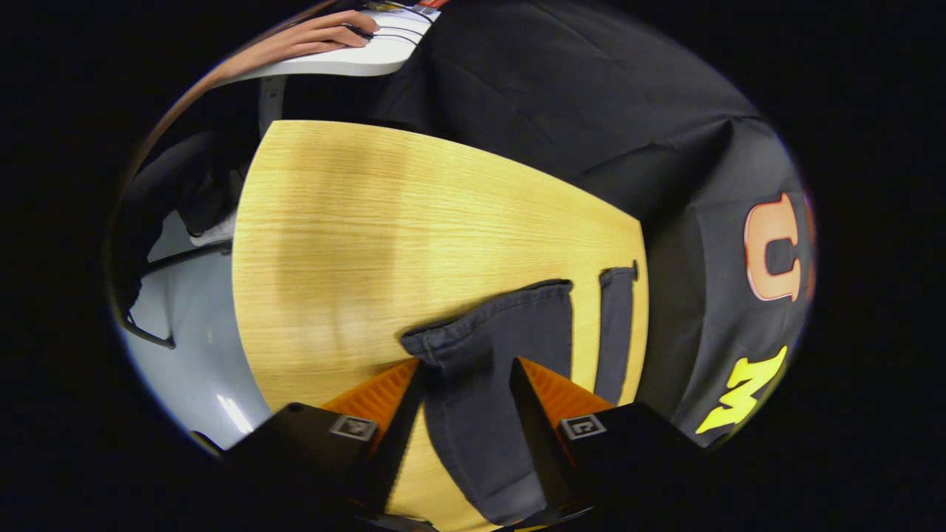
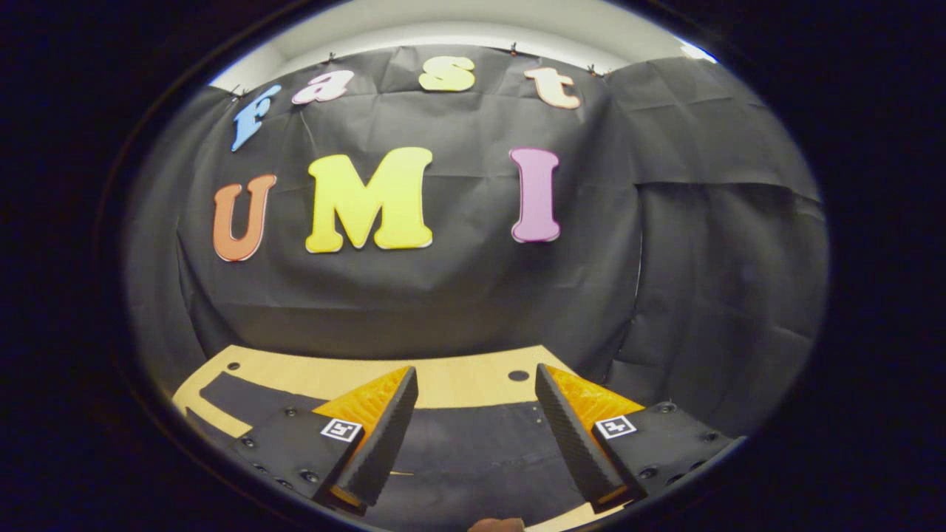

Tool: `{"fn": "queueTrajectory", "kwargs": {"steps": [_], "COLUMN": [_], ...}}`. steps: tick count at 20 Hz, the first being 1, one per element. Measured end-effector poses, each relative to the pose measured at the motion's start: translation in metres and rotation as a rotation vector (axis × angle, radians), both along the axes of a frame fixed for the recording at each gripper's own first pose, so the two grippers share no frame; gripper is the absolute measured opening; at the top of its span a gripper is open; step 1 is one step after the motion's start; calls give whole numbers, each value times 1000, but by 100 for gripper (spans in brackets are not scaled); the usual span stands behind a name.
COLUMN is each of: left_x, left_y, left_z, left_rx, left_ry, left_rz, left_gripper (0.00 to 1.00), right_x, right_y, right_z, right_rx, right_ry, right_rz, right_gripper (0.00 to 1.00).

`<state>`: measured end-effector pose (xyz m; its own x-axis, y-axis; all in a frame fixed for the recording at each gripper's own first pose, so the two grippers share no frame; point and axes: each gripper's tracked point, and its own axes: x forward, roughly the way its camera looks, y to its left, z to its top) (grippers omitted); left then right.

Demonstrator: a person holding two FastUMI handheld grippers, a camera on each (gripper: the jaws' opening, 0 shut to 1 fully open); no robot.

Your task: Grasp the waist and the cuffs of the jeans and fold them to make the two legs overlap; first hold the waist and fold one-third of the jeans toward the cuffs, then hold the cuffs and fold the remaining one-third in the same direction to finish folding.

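jeans [image 1: 480,414] flat on wooden table [image 1: 369,244], dark cloth running up between the fingers of left gripper [image 1: 465,384]. fingers wide apart, not pinching yet. nearer leg cuff just ahead of the tips, second leg [image 1: 615,332] off to the right side, split away by a strip of bare table.

right gripper [image 2: 473,414] also spread apart, low over dark cloth [image 2: 458,458], likely the waist end, gripping nothing.

could go wrong: closing on just one layer, or just one leg, so the other leg stays behind and the two legs never line up. could also slip if grabbed too near the edge.

hard to tell: how near the tips are to the cloth. lower part of the jeans cut off behind the gripper bodies. waist not clear in the right gripper view.
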<state>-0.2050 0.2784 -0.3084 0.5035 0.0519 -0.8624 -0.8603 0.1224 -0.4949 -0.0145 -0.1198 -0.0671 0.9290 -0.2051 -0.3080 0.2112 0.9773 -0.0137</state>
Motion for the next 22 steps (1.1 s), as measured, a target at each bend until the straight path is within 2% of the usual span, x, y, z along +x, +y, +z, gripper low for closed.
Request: {"fn": "queueTrajectory", "kwargs": {"steps": [1,2,3,4,6,10,15,18,22], "left_x": [-2,-5,-3,-2,-2,-2,-1,-1,0], "left_y": [1,1,1,1,1,1,1,1,1], "left_z": [-3,-8,-8,-9,-10,-10,-10,-10,-10], "left_rx": [0,-5,-19,-29,-37,-47,-46,-44,-45], "left_ry": [16,33,20,13,13,18,23,32,42], "left_rz": [2,10,27,40,38,42,45,47,55], "left_gripper": [65,51,36,21,11,4,4,4,4], "right_x": [-4,-7,-11,-15,-23,-51,-102,-112,-98], "right_y": [-7,-15,-30,-45,-75,-141,-230,-242,-237], "right_z": [-11,-23,-34,-43,-61,-101,-152,-185,-207], "right_rx": [49,102,144,165,229,348,538,658,713], "right_ry": [56,105,151,188,243,357,492,561,595], "right_rz": [-7,-15,-43,-79,-148,-323,-617,-687,-680], "right_gripper": [98,98,94,98,98,98,98,98,98]}}
